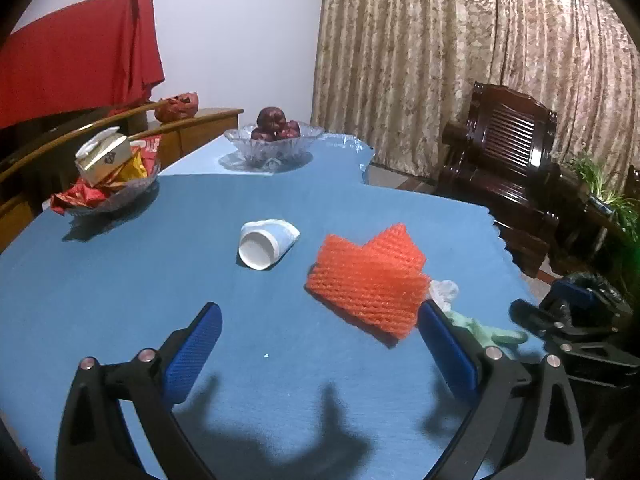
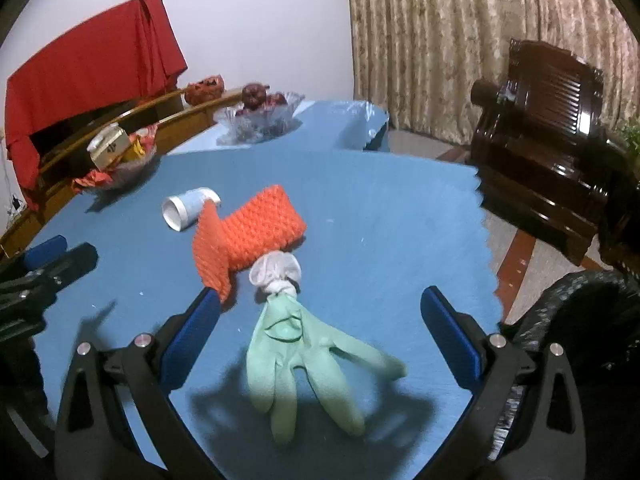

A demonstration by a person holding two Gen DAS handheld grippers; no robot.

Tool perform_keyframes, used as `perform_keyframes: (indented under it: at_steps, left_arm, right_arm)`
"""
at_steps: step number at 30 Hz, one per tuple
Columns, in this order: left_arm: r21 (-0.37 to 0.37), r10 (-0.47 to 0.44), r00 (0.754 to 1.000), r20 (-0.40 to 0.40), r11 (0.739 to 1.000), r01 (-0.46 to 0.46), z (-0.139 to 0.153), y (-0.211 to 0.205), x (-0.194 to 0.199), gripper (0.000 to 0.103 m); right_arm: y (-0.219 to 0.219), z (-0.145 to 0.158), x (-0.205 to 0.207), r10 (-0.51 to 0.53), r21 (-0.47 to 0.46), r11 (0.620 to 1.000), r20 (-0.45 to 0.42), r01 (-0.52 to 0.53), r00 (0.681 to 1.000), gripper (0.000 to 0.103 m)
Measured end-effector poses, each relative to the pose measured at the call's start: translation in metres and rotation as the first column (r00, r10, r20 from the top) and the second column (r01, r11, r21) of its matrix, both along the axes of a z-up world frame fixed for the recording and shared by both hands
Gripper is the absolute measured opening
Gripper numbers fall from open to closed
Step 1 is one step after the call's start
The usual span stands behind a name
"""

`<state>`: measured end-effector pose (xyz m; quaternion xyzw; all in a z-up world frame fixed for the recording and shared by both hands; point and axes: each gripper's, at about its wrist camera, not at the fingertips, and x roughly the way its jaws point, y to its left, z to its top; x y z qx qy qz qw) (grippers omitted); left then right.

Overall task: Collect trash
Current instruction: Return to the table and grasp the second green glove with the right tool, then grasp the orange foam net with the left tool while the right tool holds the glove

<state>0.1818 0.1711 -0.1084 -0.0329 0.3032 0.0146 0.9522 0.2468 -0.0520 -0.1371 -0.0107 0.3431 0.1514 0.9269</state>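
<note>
On the blue tablecloth point(image 1: 120, 280) lie a crushed white paper cup point(image 1: 266, 243), an orange foam net point(image 1: 366, 284) and a pale green rubber glove point(image 2: 304, 360) with a white knotted cuff point(image 2: 276, 272). My left gripper point(image 1: 320, 316) is open and empty, above the cloth in front of the cup and net. My right gripper point(image 2: 320, 300) is open and empty, with the glove lying between its blue pads point(image 2: 448, 336). The cup point(image 2: 190, 208) and net point(image 2: 248, 236) lie beyond the glove. The glove point(image 1: 488, 332) shows partly behind my left gripper's right finger.
A glass bowl of snack packets point(image 1: 108, 184) and a glass bowl of dark red fruit point(image 1: 276, 136) stand at the table's far side. A black bin bag point(image 2: 580, 320) sits off the right table edge. A dark wooden armchair point(image 2: 540, 148) stands by the curtain.
</note>
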Motion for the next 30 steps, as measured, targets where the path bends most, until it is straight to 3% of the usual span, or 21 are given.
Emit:
perform_keyframes:
  at_steps: [4,11,18,24,30]
  left_arm:
    - [-0.001,0.001,1.0,-0.016,1.0,-0.001,-0.011,0.002,0.007,0.095]
    - [-0.006,0.002,0.999,-0.035,1.0,-0.002,-0.024,0.004,0.014,0.093]
    - [-0.01,-0.002,0.999,-0.04,1.0,0.001,-0.029,0.004,0.02,0.091]
    - [-0.015,-0.007,0.999,-0.045,1.0,0.006,-0.031,0.002,0.025,0.09]
    - [-0.02,-0.01,0.999,-0.05,1.0,0.009,-0.032,-0.002,0.029,0.09]
  right_arm:
    - [0.01,-0.018,0.014,0.015,-0.015,1.0,-0.04,-0.015,0.999,0.085]
    - [0.025,-0.038,0.033,0.036,-0.021,0.999,-0.089,-0.039,0.995,0.077]
    - [0.033,-0.056,0.044,0.067,-0.046,0.996,-0.152,-0.075,0.986,0.061]
    - [0.038,-0.062,0.045,0.085,-0.057,0.994,-0.18,-0.097,0.98,0.056]
    - [0.038,-0.064,0.043,0.122,-0.032,0.991,-0.2,-0.131,0.972,0.036]
